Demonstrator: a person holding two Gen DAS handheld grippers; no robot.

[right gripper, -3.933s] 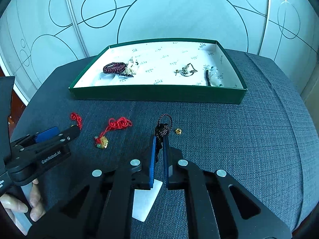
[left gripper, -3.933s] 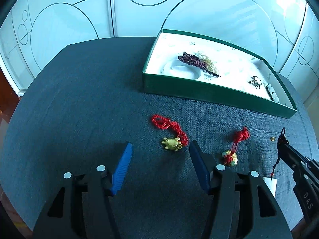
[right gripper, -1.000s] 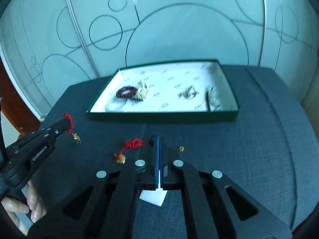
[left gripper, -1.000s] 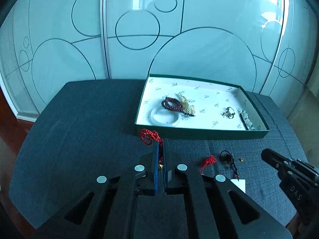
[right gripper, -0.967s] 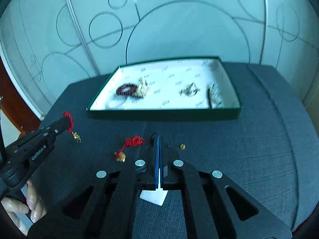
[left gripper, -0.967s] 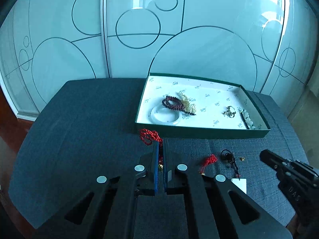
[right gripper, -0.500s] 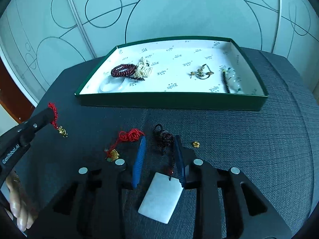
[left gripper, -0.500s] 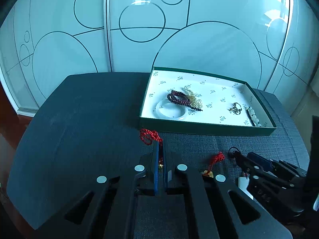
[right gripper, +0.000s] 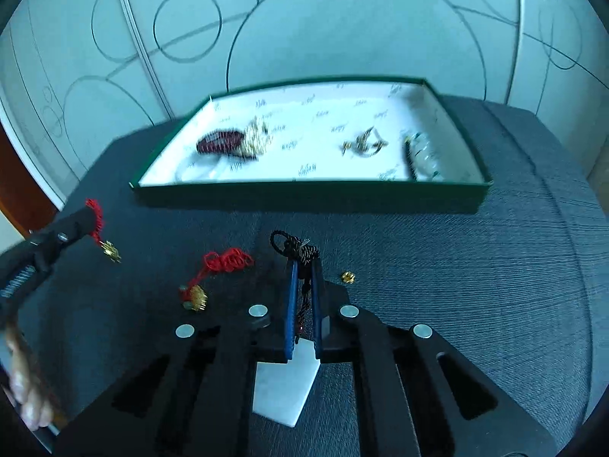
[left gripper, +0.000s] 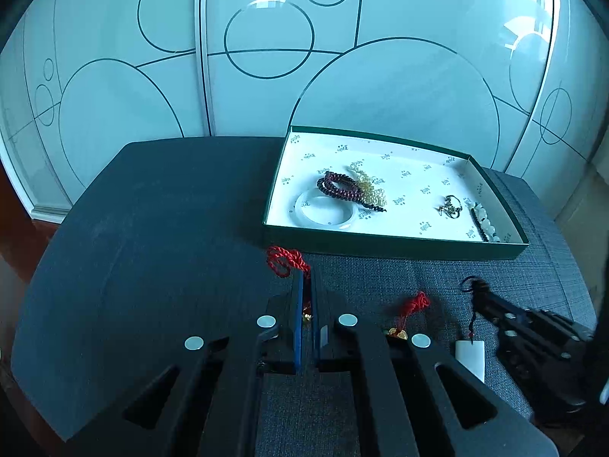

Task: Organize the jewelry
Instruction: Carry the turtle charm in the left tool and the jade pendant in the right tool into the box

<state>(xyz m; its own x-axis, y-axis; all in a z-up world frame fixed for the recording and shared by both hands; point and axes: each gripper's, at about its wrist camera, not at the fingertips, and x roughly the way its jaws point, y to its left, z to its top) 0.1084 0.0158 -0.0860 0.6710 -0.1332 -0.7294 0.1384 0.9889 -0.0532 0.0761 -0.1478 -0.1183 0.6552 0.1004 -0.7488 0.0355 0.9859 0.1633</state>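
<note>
My left gripper is shut on a red-cord charm whose gold piece hangs between the fingers, held above the cloth; it also shows in the right wrist view. My right gripper is shut on the black cord of a white pendant, which hangs below the fingers. In the left wrist view that gripper and pendant show at right. A green tray with white lining stands behind.
A second red-cord charm with a gold bead and a small gold bead lie on the dark cloth. The tray holds a white bangle, dark red beads, pale beads, a metal piece and a bracelet.
The right gripper has closed on the black cord and lifted the white pendant off the cloth. The left gripper still holds its red-cord charm, shifted slightly.
</note>
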